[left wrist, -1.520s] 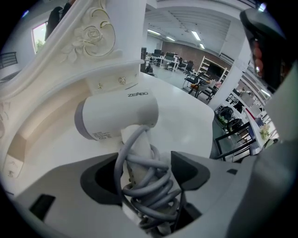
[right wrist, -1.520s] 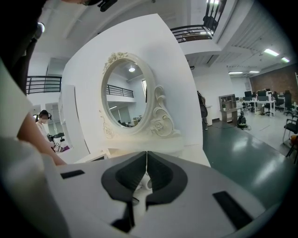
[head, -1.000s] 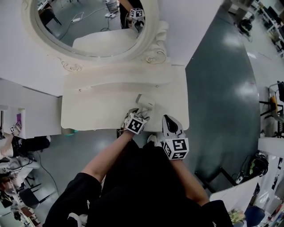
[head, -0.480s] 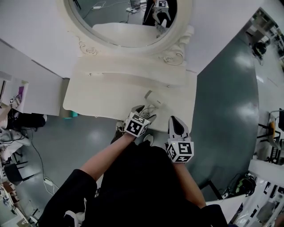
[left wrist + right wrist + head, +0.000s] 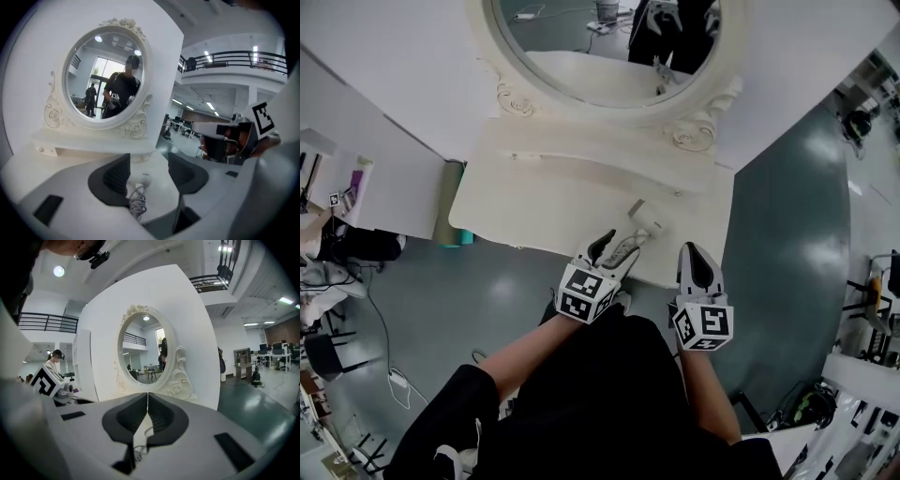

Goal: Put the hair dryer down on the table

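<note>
The white hair dryer point(image 5: 643, 218) lies on the cream dressing table point(image 5: 544, 202) near its front right edge, its grey cord point(image 5: 137, 202) coiled toward me. My left gripper point(image 5: 617, 246) hangs just in front of it. In the left gripper view the dryer point(image 5: 140, 178) and the cord show in the gap between the jaws, and neither pad presses on them. The jaws are closing but stand well apart. My right gripper point(image 5: 695, 255) hovers at the table's front right corner, its jaws point(image 5: 147, 397) together with nothing held.
An oval mirror point(image 5: 600, 47) in an ornate white frame stands at the back of the table, above a low raised shelf point(image 5: 581, 155). White partition walls flank it. Grey-green floor lies to the right and below the table's edge.
My left gripper has drawn back toward me from the dryer, which stays on the table. The head view has swung, so the table now sits further right. The right gripper keeps its place.
</note>
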A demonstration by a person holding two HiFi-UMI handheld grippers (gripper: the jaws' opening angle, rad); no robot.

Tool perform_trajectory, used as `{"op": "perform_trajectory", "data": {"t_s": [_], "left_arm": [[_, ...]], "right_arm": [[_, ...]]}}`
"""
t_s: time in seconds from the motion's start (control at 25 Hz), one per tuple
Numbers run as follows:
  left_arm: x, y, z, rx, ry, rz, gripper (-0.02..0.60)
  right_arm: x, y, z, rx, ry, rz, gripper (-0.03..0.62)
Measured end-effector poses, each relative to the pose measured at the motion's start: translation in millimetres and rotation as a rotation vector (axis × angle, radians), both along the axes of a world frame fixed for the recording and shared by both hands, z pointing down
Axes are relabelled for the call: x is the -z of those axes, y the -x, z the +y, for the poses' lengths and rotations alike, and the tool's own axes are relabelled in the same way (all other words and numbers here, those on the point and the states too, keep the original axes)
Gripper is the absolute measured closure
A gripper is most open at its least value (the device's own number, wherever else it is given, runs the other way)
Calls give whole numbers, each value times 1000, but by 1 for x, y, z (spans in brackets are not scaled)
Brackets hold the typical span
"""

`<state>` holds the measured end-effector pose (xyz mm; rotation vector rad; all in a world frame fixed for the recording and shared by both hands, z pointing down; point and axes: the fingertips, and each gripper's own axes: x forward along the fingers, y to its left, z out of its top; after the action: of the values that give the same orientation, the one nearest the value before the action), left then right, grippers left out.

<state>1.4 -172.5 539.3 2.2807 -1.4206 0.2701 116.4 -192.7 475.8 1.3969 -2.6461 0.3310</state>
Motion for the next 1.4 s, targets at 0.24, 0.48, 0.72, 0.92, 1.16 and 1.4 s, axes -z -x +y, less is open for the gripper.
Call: {"op": "perform_trajectory", "data": {"t_s": [0.24, 0.48, 0.72, 0.92, 1.16, 1.4], "left_arm": [[31, 45, 13, 66, -79, 26, 339], [65, 75, 27, 43, -147, 5, 421], [92, 106, 39, 111, -203, -11, 548], [102, 117, 44, 83, -238, 22, 566], [104, 124, 54, 59, -242, 38, 568], [101, 131, 61, 63, -247, 40, 567]], "right_arm": [[8, 31, 14, 4, -10, 31, 574], [14, 78, 30, 34, 3, 40, 574], [32, 122, 37, 37, -7, 15, 574], [42, 151, 46, 45, -33, 14, 574], [39, 173, 63, 72, -44, 99, 576], [44, 178, 72, 40, -73, 122, 576]]}}
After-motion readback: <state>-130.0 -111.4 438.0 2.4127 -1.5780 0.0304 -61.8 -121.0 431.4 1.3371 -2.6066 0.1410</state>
